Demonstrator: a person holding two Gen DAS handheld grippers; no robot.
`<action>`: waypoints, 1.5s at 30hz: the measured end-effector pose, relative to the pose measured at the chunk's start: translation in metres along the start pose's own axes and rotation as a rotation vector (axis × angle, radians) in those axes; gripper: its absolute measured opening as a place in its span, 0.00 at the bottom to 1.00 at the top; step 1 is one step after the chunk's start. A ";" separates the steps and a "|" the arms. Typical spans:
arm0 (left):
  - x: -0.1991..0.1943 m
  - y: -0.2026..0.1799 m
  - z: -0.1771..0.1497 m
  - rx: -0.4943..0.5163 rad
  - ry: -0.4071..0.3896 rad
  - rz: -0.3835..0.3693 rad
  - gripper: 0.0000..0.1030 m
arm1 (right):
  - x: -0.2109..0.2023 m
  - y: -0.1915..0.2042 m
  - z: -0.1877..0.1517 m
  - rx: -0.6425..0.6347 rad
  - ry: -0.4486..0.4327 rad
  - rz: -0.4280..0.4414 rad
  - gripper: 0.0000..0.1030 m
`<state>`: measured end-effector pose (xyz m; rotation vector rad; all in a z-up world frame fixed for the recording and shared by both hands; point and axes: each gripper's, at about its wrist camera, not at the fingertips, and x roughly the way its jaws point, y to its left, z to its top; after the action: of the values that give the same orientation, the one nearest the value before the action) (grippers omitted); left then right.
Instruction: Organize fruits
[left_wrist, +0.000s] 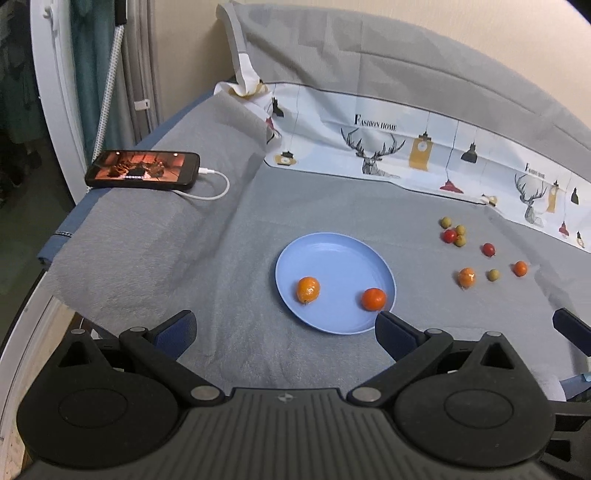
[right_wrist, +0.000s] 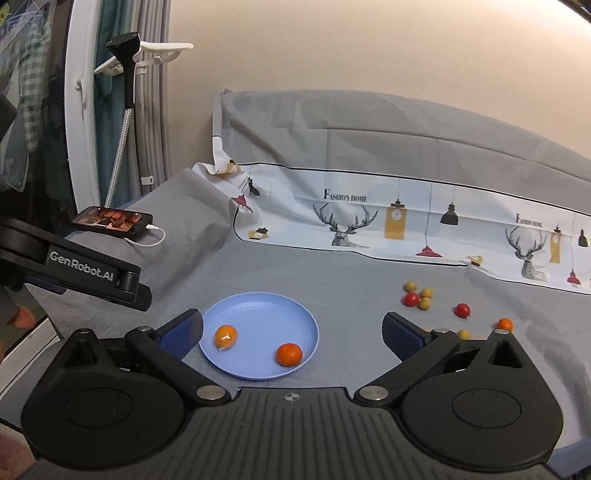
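With both my left gripper (left_wrist: 284, 325) and right gripper (right_wrist: 291, 334) spread wide and empty, two oranges (left_wrist: 308, 290) sit gathered in the blue plate (left_wrist: 325, 254) (the collection point, I judge), while the remaining fruits (left_wrist: 466, 277) lie loose on the grey cloth (left_wrist: 229, 258) to its right.

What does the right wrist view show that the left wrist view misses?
Only the right wrist view: the left gripper's branded arm from outside, plus a white wall rack. Only the left wrist view: the orange fruit on the cloth right of the plate in full, which the right jaws partly hide. Both: blue plate holding two orange fruits, the phone, open empty jaws.
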<state>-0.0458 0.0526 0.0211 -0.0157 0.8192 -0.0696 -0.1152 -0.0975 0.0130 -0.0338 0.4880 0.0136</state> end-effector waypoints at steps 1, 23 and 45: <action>-0.004 0.000 -0.001 -0.004 -0.005 -0.003 1.00 | -0.003 0.000 0.000 0.002 -0.004 -0.001 0.99; -0.028 -0.012 -0.011 0.059 -0.073 0.031 1.00 | -0.028 0.001 -0.005 0.008 -0.056 0.003 0.99; 0.009 -0.036 0.002 0.106 -0.004 -0.007 1.00 | -0.002 -0.016 -0.016 0.085 0.003 0.000 0.99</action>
<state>-0.0407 0.0158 0.0176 0.0816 0.8110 -0.1200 -0.1238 -0.1138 0.0002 0.0491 0.4913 -0.0070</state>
